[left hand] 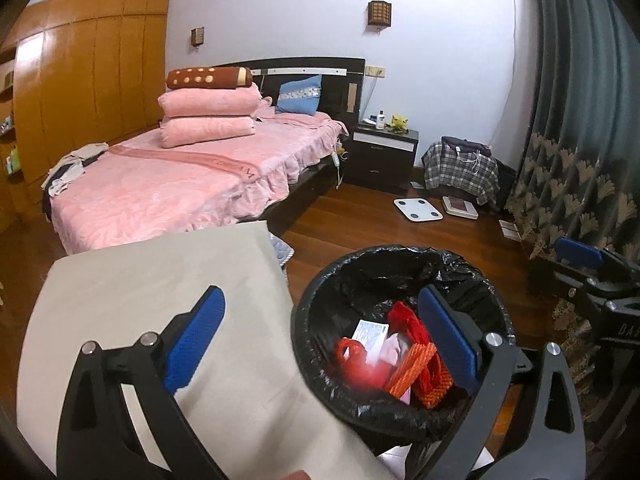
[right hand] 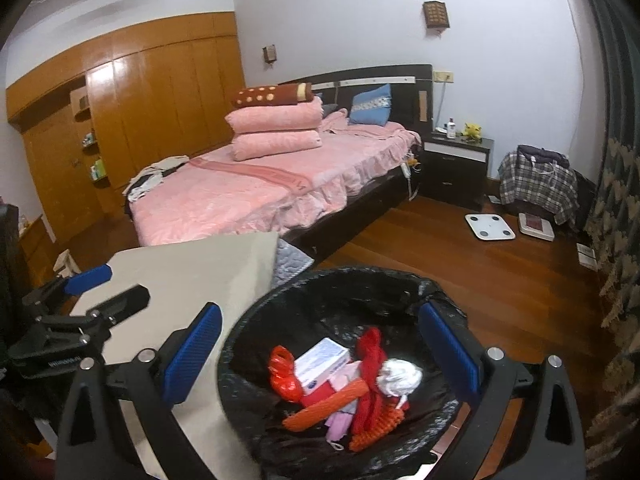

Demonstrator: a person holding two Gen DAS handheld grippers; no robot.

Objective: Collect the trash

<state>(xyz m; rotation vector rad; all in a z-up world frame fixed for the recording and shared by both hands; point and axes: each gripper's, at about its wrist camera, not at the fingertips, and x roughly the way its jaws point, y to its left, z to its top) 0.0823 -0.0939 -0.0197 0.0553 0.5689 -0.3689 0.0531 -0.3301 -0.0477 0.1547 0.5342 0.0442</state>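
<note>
Trash (right hand: 344, 384) in bin (right hand: 248, 320), both hand-held grippers wide open, empty

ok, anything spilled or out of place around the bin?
Nothing spilled: the trash sits inside the lined bin, white box and crumpled white wad included. Elsewhere, clothes lie heaped at the bed's far edge, and two scales sit on the floor. Both grippers, left and right, are open, empty.

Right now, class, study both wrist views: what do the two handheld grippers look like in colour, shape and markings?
The left gripper and right gripper look alike: black angular frames, silver round bolts at the joints, and long flat fingers faced with textured blue pads. White lettering marks each body, too blurred to read.
</note>
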